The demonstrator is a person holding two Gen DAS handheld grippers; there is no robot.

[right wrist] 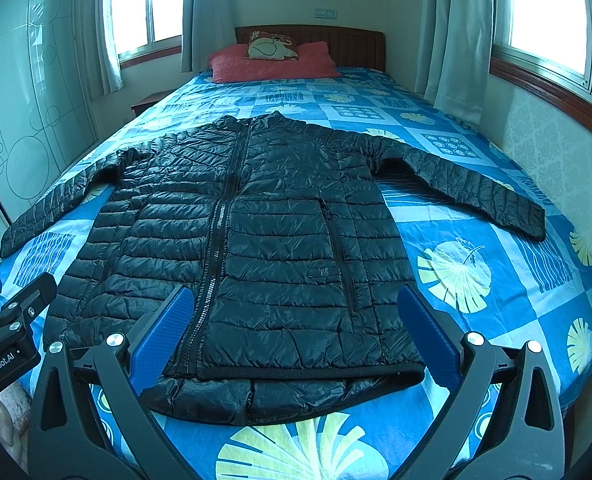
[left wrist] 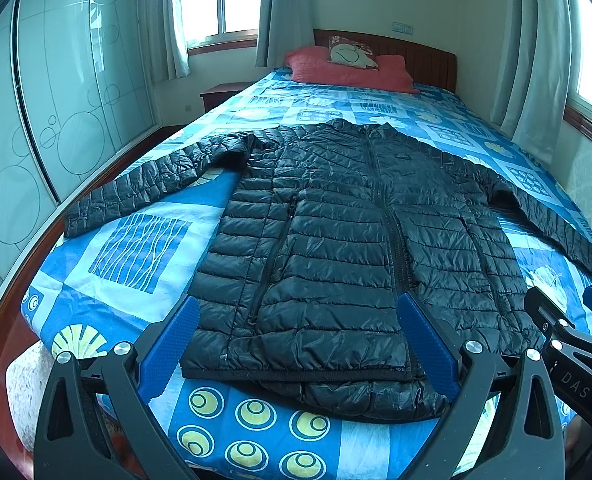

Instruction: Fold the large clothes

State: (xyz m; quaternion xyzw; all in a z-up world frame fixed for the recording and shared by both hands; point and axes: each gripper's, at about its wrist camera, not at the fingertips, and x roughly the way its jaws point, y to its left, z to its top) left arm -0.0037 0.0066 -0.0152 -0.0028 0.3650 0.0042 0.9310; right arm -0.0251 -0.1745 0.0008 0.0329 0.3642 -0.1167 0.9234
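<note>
Patterned bed (right wrist: pixel 476 208) bears spread jacket (right wrist: pixel 255 240), red pillow (right wrist: pixel 271 66) beyond.

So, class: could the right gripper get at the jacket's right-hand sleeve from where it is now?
Probably yes. The right gripper is open over the jacket hem, and the sleeve lies flat on the bedspread with nothing on or before it.

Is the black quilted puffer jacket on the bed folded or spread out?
Spread out. The black quilted puffer jacket lies flat, front up, zipper closed, both sleeves stretched sideways on the blue patterned bedsheet.
</note>
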